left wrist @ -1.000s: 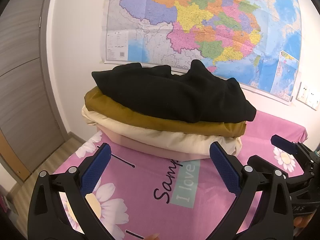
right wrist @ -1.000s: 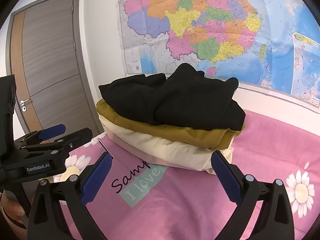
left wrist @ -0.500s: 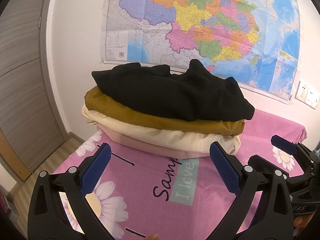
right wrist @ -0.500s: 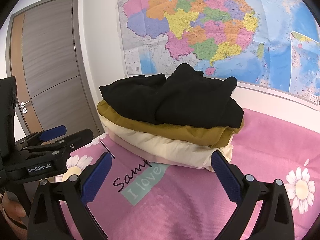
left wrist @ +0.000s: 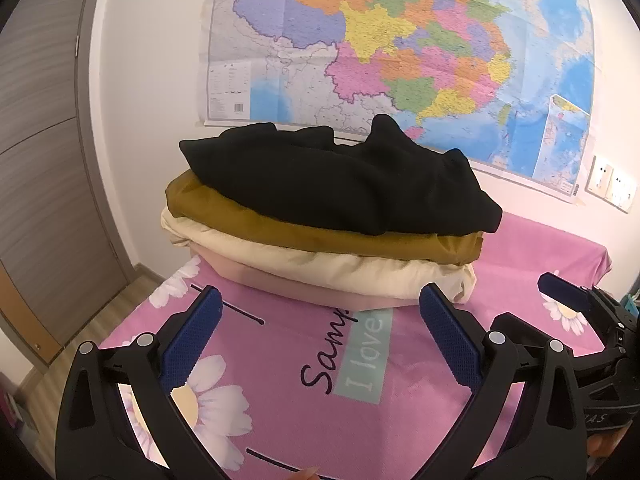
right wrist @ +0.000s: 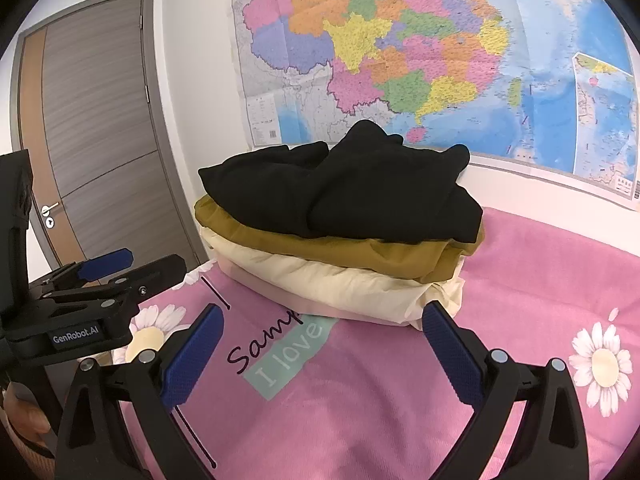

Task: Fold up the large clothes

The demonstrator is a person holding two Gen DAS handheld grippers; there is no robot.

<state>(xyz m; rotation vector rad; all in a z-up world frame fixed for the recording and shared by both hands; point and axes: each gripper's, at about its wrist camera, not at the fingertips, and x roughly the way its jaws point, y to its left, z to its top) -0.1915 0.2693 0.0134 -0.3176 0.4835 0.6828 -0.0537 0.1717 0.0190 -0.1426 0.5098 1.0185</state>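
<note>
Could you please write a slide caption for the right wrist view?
Open right claw faces four stacked folded clothes on a pink bedsheet.

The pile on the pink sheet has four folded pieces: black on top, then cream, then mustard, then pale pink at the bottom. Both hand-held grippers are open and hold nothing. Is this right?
One detail is wrong: under the black garment comes the mustard piece, and the cream piece lies below that. The left wrist view shows this order. The rest stands: pale pink piece lowest, left hand-held gripper and right hand-held gripper open and empty.
</note>
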